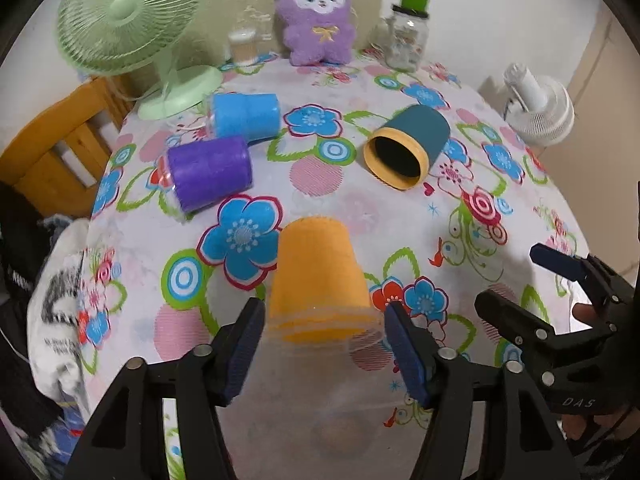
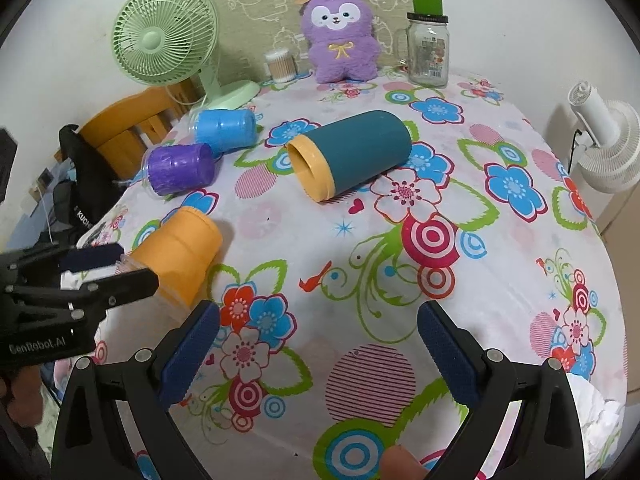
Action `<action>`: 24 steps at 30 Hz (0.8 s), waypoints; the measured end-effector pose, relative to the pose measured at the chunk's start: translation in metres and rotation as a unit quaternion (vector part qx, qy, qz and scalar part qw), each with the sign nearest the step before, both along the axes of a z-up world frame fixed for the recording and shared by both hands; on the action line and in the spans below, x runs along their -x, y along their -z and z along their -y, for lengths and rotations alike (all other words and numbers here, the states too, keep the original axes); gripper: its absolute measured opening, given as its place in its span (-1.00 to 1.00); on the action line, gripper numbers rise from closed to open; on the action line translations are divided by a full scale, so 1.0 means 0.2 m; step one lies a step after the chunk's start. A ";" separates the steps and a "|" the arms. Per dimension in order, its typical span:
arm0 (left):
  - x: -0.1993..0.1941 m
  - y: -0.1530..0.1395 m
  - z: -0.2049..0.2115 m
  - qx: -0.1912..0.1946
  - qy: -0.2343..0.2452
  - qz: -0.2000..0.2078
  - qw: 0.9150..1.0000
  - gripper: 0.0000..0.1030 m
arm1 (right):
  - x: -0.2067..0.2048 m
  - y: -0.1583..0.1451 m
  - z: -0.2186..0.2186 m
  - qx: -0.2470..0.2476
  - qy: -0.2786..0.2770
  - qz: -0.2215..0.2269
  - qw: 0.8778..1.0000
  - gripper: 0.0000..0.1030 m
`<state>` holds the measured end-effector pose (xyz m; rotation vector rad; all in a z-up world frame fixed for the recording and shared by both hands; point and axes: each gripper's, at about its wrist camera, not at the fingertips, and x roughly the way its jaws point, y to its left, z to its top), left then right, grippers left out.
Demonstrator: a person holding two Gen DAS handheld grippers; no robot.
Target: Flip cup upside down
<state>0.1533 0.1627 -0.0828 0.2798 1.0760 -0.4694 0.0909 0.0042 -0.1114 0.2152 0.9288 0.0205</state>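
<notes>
An orange cup (image 1: 316, 280) stands upside down on the flowered tablecloth (image 1: 360, 216), its clear rim down. My left gripper (image 1: 324, 344) is open, its blue pads on either side of the rim, apart from it. In the right wrist view the orange cup (image 2: 180, 252) sits at the left with the left gripper (image 2: 120, 264) around its rim. My right gripper (image 2: 318, 356) is open and empty over the cloth (image 2: 500, 240); it also shows in the left wrist view (image 1: 520, 280).
A teal cup with a yellow rim (image 1: 408, 144) (image 2: 352, 152), a purple cup (image 1: 208, 172) (image 2: 180, 168) and a blue cup (image 1: 246, 116) (image 2: 226, 126) lie on their sides. At the back stand a green fan (image 1: 128, 28), a purple plush (image 1: 316, 20) and a glass jar (image 1: 408, 36).
</notes>
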 end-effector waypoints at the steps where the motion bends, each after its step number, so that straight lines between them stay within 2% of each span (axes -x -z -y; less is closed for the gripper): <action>1: -0.01 -0.01 0.01 -0.006 0.006 0.002 1.000 0.50 | 0.00 0.00 0.00 0.000 0.001 -0.001 1.000 0.94; 3: -0.05 -0.03 0.05 -0.025 0.023 0.005 0.999 0.70 | 0.01 0.01 0.02 0.002 0.004 -0.002 1.000 0.94; 4: -0.07 -0.04 0.07 -0.032 0.030 0.008 0.999 0.73 | 0.01 0.01 0.02 0.003 0.006 -0.003 1.000 0.94; 9: -0.21 -0.02 0.13 -0.067 0.041 -0.006 0.997 0.76 | 0.01 0.01 0.04 0.012 0.004 -0.002 1.000 0.94; 12: -0.30 0.03 0.13 -0.072 0.031 -0.037 0.996 0.75 | 0.00 0.00 0.03 0.019 -0.002 0.005 1.000 0.94; 15: -0.36 0.11 0.15 -0.081 0.031 -0.077 0.993 0.58 | 0.00 -0.01 0.03 0.041 0.012 0.013 0.999 0.94; 17: -0.36 0.14 0.16 -0.086 0.033 -0.090 0.992 0.48 | -0.01 -0.01 0.04 0.056 0.022 0.015 0.998 0.94; 19: -0.37 0.19 0.17 -0.087 0.036 -0.109 0.990 0.09 | -0.01 -0.01 0.06 0.058 0.026 0.015 0.998 0.94; 21: -0.37 0.21 0.17 -0.084 0.034 -0.129 0.987 0.09 | -0.02 0.00 0.08 0.054 0.027 0.013 0.998 0.94; 24: -0.37 0.21 0.16 -0.082 0.030 -0.130 0.988 0.08 | -0.02 0.00 0.09 0.049 0.027 0.013 0.998 0.94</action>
